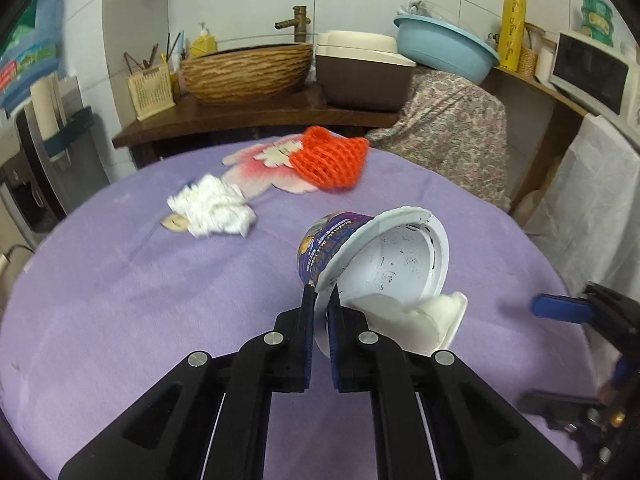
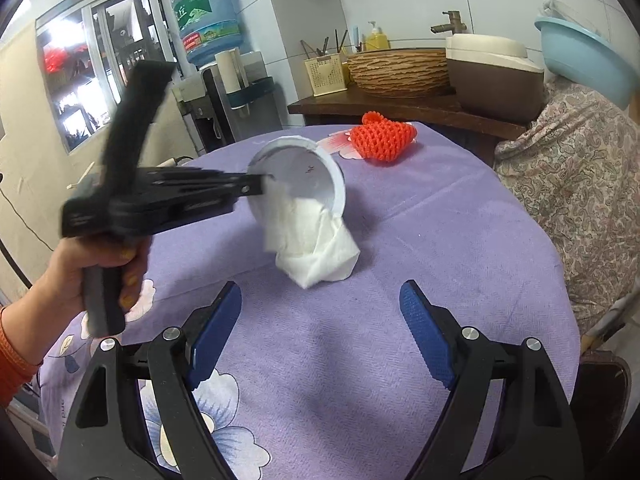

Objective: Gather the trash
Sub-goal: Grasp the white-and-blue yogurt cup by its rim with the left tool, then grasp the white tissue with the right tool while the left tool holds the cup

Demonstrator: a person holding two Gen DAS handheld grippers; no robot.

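Note:
A white paper cup (image 1: 400,264) with a dark printed outside lies tilted on the purple tablecloth (image 1: 120,280), its mouth toward me. My left gripper (image 1: 322,296) is shut on the cup's rim. A white tissue (image 1: 420,320) spills from the cup's mouth onto the cloth. In the right wrist view a hand (image 2: 80,272) holds the left gripper (image 2: 256,188) at the cup (image 2: 304,176), with the tissue (image 2: 316,248) hanging below. My right gripper (image 2: 320,292) stands open just short of that tissue, nothing between its fingers. Farther back lie a crumpled tissue (image 1: 212,210) and an orange foam net (image 1: 330,162).
Behind the table a wooden counter (image 1: 248,116) carries a wicker-look basin (image 1: 244,72), a brown box (image 1: 364,80) and a blue bowl (image 1: 444,50). A floral cloth (image 1: 448,136) covers something at the table's right edge. A water dispenser (image 2: 224,92) stands left.

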